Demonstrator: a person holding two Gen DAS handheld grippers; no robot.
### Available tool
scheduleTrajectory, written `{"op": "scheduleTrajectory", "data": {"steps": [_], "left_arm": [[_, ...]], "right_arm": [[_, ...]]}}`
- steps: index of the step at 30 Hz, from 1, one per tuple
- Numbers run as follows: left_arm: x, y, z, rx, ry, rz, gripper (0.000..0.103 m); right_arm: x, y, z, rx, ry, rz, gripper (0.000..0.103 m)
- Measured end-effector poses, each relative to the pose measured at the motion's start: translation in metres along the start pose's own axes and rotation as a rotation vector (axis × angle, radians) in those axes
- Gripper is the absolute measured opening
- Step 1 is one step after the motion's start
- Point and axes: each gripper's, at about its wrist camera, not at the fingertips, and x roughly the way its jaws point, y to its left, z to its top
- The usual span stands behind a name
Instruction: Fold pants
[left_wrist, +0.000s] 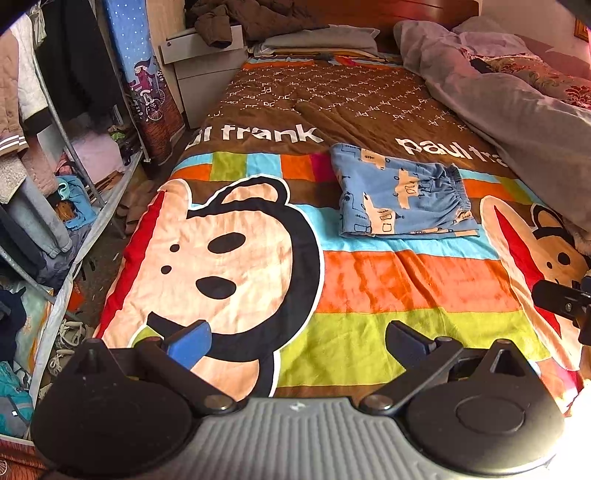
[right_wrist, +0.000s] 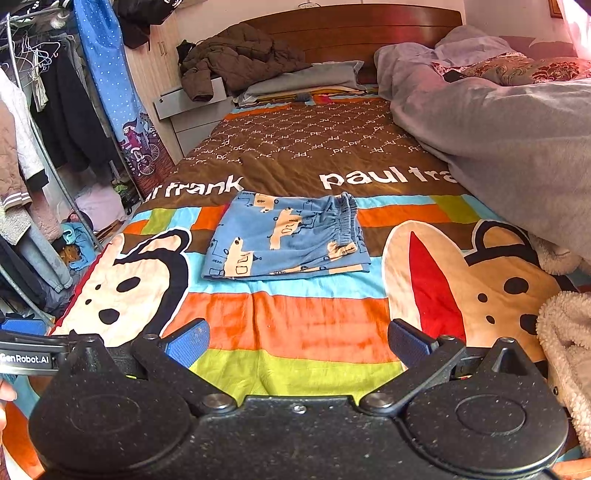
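The pants (right_wrist: 286, 236) lie on the blanket (right_wrist: 295, 325) as a compact blue rectangle, just below the white "paul frank" lettering (right_wrist: 384, 175), between the 2 cartoon faces printed on the cloth. The elastic waistband (right_wrist: 347, 218) sits at the packet's right end, and the layers stack with edges roughly aligned, which reads as a fold already finished, so the task looks done or nearly so. Both tools are held back from the pants, nearer the foot of the bed, with bare striped blanket between them and the packet. The left gripper (left_wrist: 299, 339) has its jaws spread wide with nothing between them, and the right gripper (right_wrist: 299, 338) is likewise spread and empty; that fits hands that have let go and pulled clear so as not to drag the cloth. In the left view the pants (left_wrist: 402, 194) sit up and to the right of centre, so this tool stands further left of them than its partner. The grey duvet (right_wrist: 498, 147) heaped to the right of the pants is well apart from them, leaving the packet flat and undisturbed. If anything remains, it would be a light press to flatten the top layer.
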Motion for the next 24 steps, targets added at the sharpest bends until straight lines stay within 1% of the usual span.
{"op": "scheduleTrajectory", "data": {"steps": [24], "left_arm": [[0.0022, -0.0019, -0.0051, -0.005, 0.018, 0.011, 0.103]], "right_arm": [[0.0015, -0.0076, -0.0063, 0.011, 0.022, 0.002, 0.102]]}}
